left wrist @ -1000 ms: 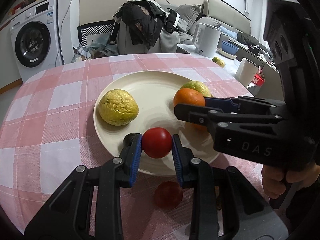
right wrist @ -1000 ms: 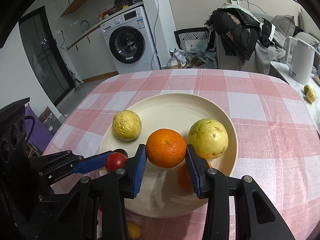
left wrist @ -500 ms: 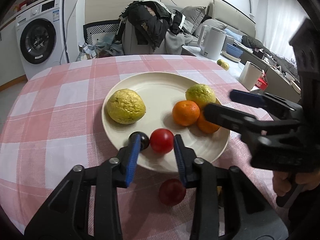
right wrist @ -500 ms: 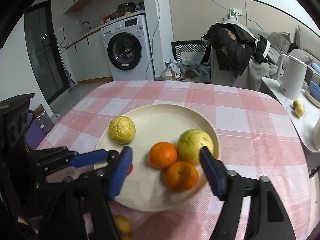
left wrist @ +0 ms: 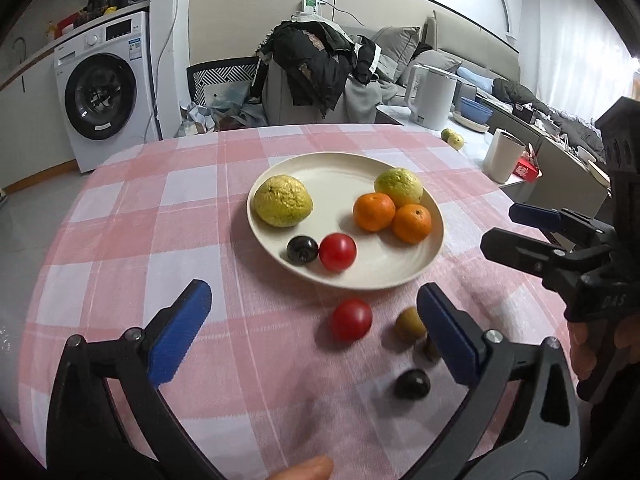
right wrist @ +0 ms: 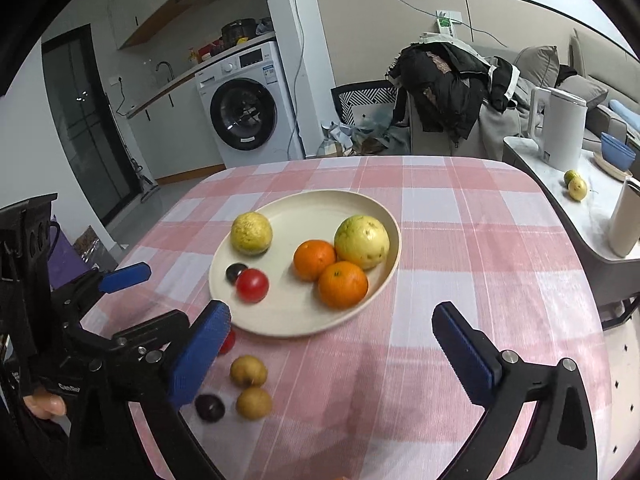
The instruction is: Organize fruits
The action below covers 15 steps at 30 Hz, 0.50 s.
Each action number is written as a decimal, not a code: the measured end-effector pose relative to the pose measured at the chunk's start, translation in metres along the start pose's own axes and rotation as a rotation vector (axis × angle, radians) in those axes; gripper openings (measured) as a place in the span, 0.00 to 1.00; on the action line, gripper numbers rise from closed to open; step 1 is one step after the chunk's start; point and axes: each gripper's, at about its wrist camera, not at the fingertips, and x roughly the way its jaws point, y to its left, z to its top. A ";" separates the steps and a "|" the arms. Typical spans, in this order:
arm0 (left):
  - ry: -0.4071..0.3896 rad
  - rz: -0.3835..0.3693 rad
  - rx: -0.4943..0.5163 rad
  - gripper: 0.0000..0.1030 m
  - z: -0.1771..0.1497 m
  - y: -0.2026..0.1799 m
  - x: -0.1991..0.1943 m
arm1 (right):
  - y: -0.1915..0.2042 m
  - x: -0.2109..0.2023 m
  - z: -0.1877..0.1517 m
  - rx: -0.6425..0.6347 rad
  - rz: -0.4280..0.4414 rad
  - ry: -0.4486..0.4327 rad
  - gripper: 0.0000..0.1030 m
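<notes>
A cream plate [left wrist: 344,162] on the pink checked cloth holds a wrinkled yellow fruit [left wrist: 283,200], a pale green guava [left wrist: 399,187], two oranges [left wrist: 374,212], a dark plum [left wrist: 302,250] and a red tomato [left wrist: 337,251]. Loose on the cloth in front of it lie a second tomato [left wrist: 351,319], a brownish fruit [left wrist: 410,324] and a dark fruit [left wrist: 412,385]. My left gripper [left wrist: 313,289] hangs over the near cloth, its jaws opening wide with nothing between them. My right gripper [right wrist: 330,309] is also opening and holds nothing, just short of the plate's near rim.
Behind the table are a chair piled with dark clothes [left wrist: 316,68] and a washing machine [left wrist: 106,92]. To the right, a side counter carries a white kettle [left wrist: 430,98] and a cup [left wrist: 502,154]. Two brownish fruits [right wrist: 248,370] lie beside my right gripper's left finger.
The left gripper released the red tomato and the right gripper the orange; both fruits now rest on the plate. Both grippers opened wide and drew back from the plate.
</notes>
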 end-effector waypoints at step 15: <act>0.016 0.001 -0.003 0.99 -0.024 0.001 -0.014 | 0.009 0.007 -0.031 -0.087 -0.023 0.108 1.00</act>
